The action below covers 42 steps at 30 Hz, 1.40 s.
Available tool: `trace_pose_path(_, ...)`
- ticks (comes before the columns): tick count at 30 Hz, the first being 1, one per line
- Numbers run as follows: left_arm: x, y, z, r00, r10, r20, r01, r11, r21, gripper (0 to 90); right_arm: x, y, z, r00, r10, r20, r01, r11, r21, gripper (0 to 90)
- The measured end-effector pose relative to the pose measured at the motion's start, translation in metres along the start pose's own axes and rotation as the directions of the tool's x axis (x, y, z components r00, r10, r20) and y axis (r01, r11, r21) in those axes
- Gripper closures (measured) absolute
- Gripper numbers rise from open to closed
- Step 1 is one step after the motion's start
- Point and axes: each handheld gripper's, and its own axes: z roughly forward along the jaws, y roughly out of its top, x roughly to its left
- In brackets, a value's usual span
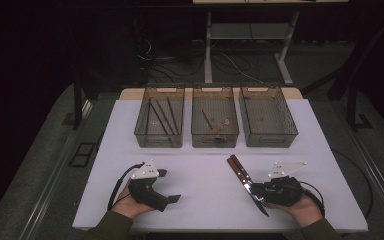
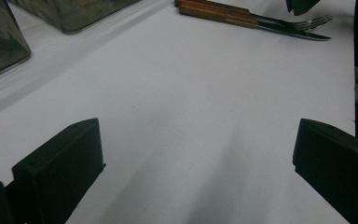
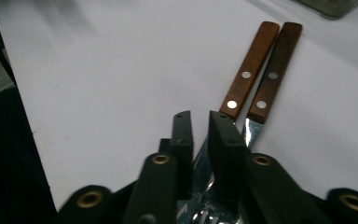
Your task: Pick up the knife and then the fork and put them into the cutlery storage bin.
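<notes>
The right claw (image 3: 199, 135) is nearly clenched over the fork (image 3: 242, 81), which lies just ahead beside the knife (image 3: 272, 79). It is stiff, light and slippery at the metal neck; the wooden handle grips better. The left claw (image 2: 193, 163) is released.

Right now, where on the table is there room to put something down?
Bare table lies between the left gripper and the knife and fork, below the bins. It is crowded by the right gripper, whose jaws sit over the cutlery.
</notes>
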Motion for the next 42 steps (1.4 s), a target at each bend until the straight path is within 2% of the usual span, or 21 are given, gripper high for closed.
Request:
trace_pose_path(4, 0.0, 0.0, 0.0, 1.0, 0.001, 0.0, -0.001, 1.0, 0.003, 0.7, 0.004, 0.002, 0.006, 0.9999, -0.015, 0.002, 0.015, 0.999, 0.034, 89.4)
trace_pose_path(16, 0.0, 0.0, 0.001, 1.0, 0.004, 0.003, -0.004, 1.0, 0.009, 0.8, 0.008, 0.007, 0.027, 0.9987, -0.043, 0.029, 0.039, 0.992, 0.123, 89.5)
trace_pose_path(29, -0.001, 0.0, 0.002, 1.0, 0.004, 0.002, -0.004, 0.9999, 0.014, 1.1, 0.009, 0.007, 0.028, 0.9978, -0.057, 0.035, 0.051, 0.989, 0.14, 89.5)
trace_pose_path(33, -0.001, 0.0, 0.002, 1.0, 0.005, 0.003, -0.005, 0.9999, 0.014, 1.1, 0.009, 0.007, 0.027, 0.9967, -0.062, 0.053, 0.053, 0.987, 0.149, 89.5)
trace_pose_path(42, -0.001, 0.0, 0.002, 1.0, 0.004, 0.005, -0.004, 0.9999, 0.013, 1.1, 0.003, 0.005, 0.022, 0.9955, -0.042, 0.084, 0.028, 0.987, 0.155, 89.5)
